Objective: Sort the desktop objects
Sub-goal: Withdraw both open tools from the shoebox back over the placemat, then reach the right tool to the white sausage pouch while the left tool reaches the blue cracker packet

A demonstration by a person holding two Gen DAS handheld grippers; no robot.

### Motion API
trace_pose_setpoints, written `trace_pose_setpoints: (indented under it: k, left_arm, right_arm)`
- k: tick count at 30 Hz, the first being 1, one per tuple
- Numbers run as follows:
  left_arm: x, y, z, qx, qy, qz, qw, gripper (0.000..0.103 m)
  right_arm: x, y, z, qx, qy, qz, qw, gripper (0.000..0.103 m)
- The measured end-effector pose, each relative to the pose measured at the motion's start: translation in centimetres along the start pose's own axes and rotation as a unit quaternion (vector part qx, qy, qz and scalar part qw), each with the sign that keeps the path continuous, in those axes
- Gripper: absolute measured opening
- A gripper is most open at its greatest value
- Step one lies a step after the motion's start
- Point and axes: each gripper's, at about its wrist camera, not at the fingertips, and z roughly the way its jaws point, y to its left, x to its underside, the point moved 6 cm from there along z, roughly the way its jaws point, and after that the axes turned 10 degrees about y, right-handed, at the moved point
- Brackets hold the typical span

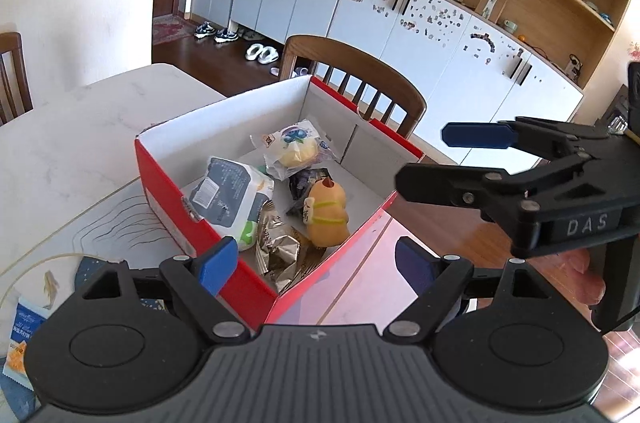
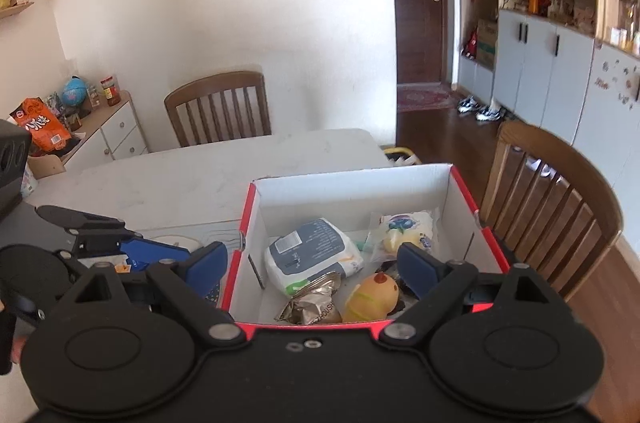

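Observation:
A red cardboard box (image 1: 168,191) (image 2: 352,183) with a white inside stands on the white table (image 1: 80,127). In it lie a blue-and-white wipes pack (image 1: 224,195) (image 2: 308,251), a clear-wrapped bun (image 1: 294,151) (image 2: 408,229), a yellow chick toy (image 1: 326,213) (image 2: 372,297) and a crumpled silver wrapper (image 1: 276,247) (image 2: 312,305). My left gripper (image 1: 316,265) (image 2: 120,235) hovers open over the box's near corner, holding nothing. My right gripper (image 2: 314,267) (image 1: 440,159) hangs open and empty above the box's near wall, to the right of the left one.
A blue-and-white snack packet (image 1: 20,335) lies on a patterned mat (image 1: 104,219) left of the box. Wooden chairs (image 1: 360,79) (image 2: 220,107) stand at the table's edges. An orange snack bag (image 2: 42,129) sits on a side cabinet. White cupboards (image 1: 440,35) line the far wall.

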Motion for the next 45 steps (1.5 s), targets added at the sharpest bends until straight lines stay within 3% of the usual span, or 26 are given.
trace_pose_setpoints:
  k: [2, 5, 11, 27, 45]
  left_arm:
    - [0.3, 0.4, -0.5, 0.000, -0.004, 0.001, 1.0000, 0.088]
    - [1.0, 0.9, -1.1, -0.006, -0.007, 0.009, 0.9999, 0.099]
    - [2.6, 3.2, -2.6, 0.001, -0.014, -0.005, 0.9999, 0.103]
    - [7.6, 11.3, -6.9, -0.065, -0.048, -0.037, 0.9961, 0.103]
    - [11.4, 18.4, -8.3, -0.114, -0.044, -0.070, 0.9900, 0.103]
  right_arm:
    - [0.5, 0.4, -0.4, 0.005, -0.005, 0.001, 1.000, 0.093]
    - [1.1, 0.9, -0.6, 0.004, -0.006, 0.009, 1.000, 0.095]
    - [1.3, 2.0, -1.3, 0.015, -0.025, 0.021, 0.999, 0.095]
    - [2.2, 9.3, 1.2, -0.011, -0.010, -0.028, 0.999, 0.096]
    - [1.9, 16.2, 5.5, -0.043, 0.010, -0.084, 0.995, 0.096]
